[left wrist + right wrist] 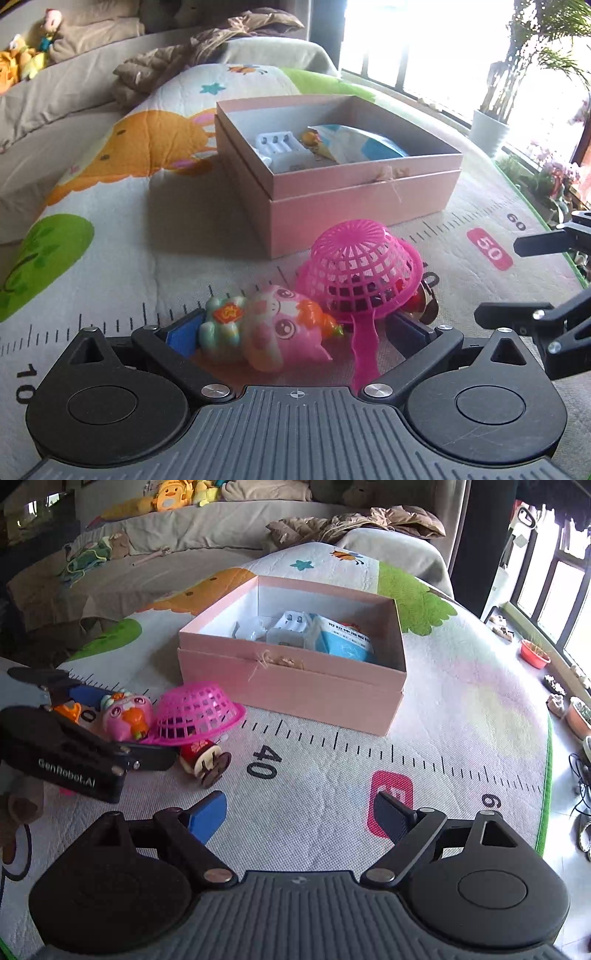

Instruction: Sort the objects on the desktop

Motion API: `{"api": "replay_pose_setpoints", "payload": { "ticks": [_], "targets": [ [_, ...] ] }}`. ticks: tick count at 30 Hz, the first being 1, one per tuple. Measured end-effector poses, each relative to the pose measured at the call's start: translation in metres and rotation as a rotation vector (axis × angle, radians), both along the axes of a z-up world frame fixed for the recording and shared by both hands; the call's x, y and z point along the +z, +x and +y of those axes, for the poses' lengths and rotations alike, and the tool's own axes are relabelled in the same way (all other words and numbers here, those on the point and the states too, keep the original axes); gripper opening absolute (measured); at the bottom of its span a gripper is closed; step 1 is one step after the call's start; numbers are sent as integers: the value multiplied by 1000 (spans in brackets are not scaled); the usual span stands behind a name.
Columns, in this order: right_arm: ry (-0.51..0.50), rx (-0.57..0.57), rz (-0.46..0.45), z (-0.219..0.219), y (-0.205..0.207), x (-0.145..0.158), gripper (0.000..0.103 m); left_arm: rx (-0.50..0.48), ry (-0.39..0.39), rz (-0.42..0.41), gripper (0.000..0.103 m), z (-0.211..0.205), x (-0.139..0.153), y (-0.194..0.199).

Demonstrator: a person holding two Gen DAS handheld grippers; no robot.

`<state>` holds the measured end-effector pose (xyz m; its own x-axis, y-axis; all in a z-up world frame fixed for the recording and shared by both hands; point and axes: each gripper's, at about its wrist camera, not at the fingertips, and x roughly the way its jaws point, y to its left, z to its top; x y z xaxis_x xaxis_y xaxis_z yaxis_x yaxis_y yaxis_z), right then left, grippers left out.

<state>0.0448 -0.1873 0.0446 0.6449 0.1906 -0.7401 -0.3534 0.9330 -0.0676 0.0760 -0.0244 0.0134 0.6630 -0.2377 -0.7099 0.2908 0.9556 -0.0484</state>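
A pink and teal toy figure (266,328) (127,716) lies on the play mat. It sits between the blue pads of my left gripper (295,332) (114,723), which stands open, with a gap on the toy's right side. Right beside the toy, an upturned pink plastic basket (358,266) (199,712) leans over a red toy with wooden wheels (205,760). Behind them is the open pink box (362,195) (295,686), holding a white gadget (284,151) and a blue-white packet (343,642). My right gripper (299,818) (517,280) hovers open over bare mat, nothing between its fingers.
The mat (332,760) is printed with a ruler scale and cartoon shapes, and its green edge (546,797) borders the floor on the right. A sofa with a brown jacket (354,524) and plush toys (170,496) stands behind. Potted plants (487,129) line the window.
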Motion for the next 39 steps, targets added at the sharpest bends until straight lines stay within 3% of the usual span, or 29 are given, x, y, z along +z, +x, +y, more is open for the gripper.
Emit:
{"api": "replay_pose_setpoints", "payload": {
  "ticks": [5,9,14,20,22,25,28,35,38,39],
  "targets": [
    [39,23,11,9,-3,-11,92,2,61,-23,103,8,3,-1],
    [66,56,0,19,-4,-13,98,73,162,-84,103,25,8,7],
    [87,74,-34,35,0,-12,98,193,132,-101,103,58,21,23],
    [29,157,-73,62,9,-15,67,261,103,-123,103,76,30,22],
    [28,171,-61,68,14,-18,50,286,100,-122,103,81,31,21],
    [56,163,-23,66,20,-19,36,310,93,-116,103,89,32,17],
    [113,84,8,45,27,-15,36,300,80,-105,103,95,32,7],
    [126,-110,31,-10,22,-16,37,167,30,-49,103,82,18,-21],
    [132,-136,17,-17,13,-16,56,130,2,-37,103,72,15,-30],
    [132,-143,3,-18,9,-16,67,123,-4,-35,103,69,14,-33]
  ]
}}
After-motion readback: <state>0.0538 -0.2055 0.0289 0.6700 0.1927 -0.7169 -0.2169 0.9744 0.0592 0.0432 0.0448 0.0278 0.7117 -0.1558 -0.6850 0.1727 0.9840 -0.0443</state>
